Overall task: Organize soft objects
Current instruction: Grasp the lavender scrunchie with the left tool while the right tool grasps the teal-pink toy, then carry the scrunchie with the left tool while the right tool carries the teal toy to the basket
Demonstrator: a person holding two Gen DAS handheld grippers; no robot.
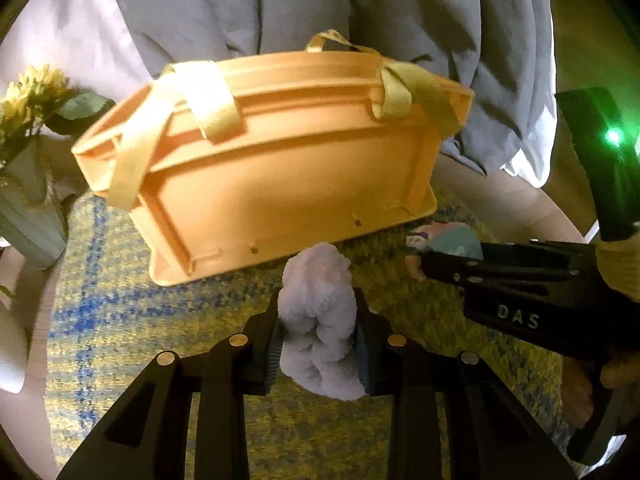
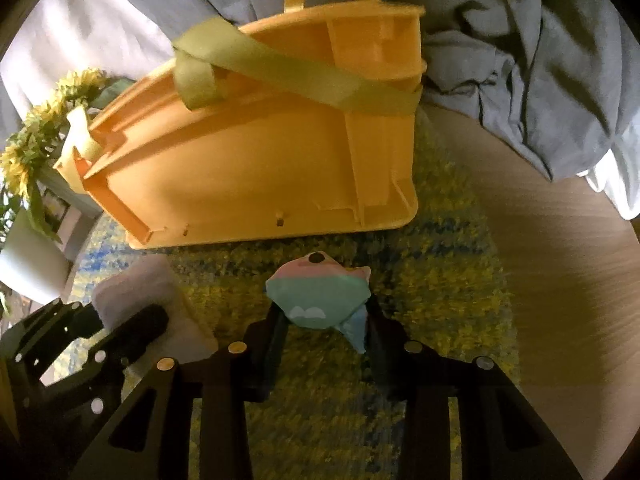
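An orange plastic basket (image 1: 280,168) with pale yellow ribbon handles (image 1: 212,100) stands on the yellow and blue rug; it also shows in the right wrist view (image 2: 256,168). My left gripper (image 1: 318,344) is shut on a white fluffy plush (image 1: 320,320), held in front of the basket. My right gripper (image 2: 324,320) is shut on a mint and pink soft toy (image 2: 316,296), also before the basket. The right gripper shows in the left wrist view (image 1: 424,258), the left gripper in the right wrist view (image 2: 132,316), with the white plush (image 2: 136,284).
The rug (image 1: 120,320) lies on a round wooden table (image 2: 560,280). A vase with yellow flowers (image 1: 28,112) stands at the left. A person in grey cloth (image 1: 320,4) sits behind the basket.
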